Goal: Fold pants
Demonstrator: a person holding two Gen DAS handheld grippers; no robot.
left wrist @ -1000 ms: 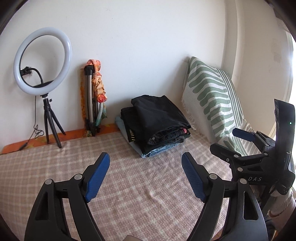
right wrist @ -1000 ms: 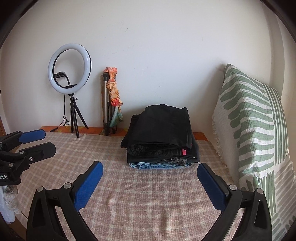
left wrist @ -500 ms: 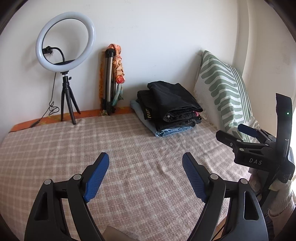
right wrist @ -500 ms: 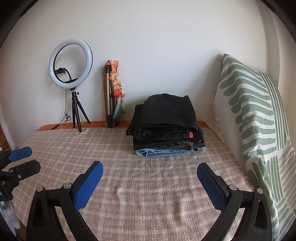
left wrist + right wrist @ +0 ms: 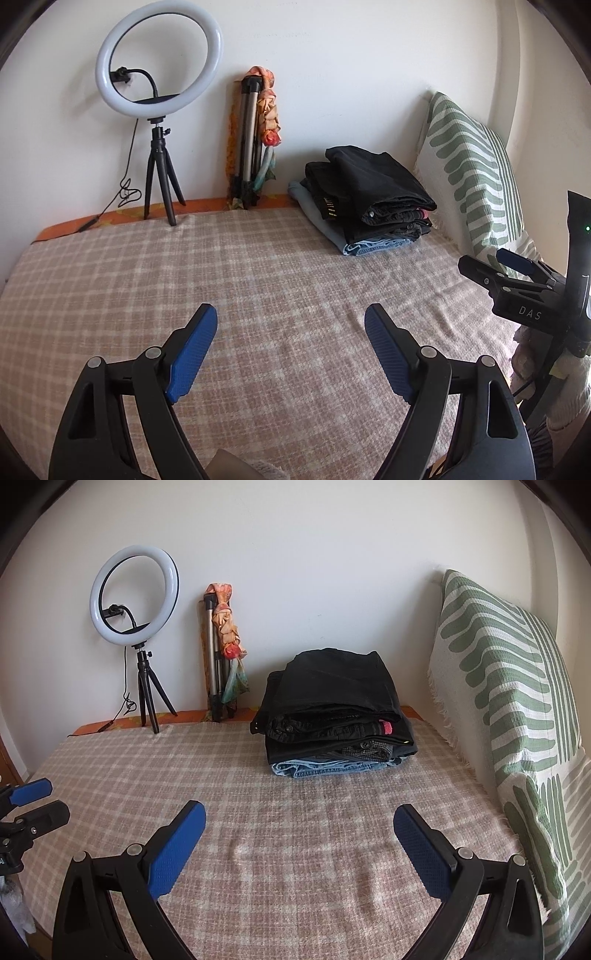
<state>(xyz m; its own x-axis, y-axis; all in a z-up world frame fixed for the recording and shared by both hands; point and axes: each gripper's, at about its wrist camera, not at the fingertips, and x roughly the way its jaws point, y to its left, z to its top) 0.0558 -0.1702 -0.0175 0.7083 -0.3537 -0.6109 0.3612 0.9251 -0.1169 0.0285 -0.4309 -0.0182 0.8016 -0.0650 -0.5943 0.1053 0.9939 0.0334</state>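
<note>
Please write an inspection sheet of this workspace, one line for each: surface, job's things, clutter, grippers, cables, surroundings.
Surface: checked blanket spread over the bed, slightly wrinkled near the grippers.
Job's things: stack of folded pants at the back near the wall, black pairs over a light blue denim pair; no unfolded pants seen.
Clutter: ring light on a small tripod; folded tripod with a floral cloth, leaning on the wall.
Grippers: left gripper open, holding nothing; right gripper open, holding nothing.
Cables: thin black cable hanging from the ring light to the bed's edge.
Surroundings: white wall; green-striped pillow upright on the right.
</note>
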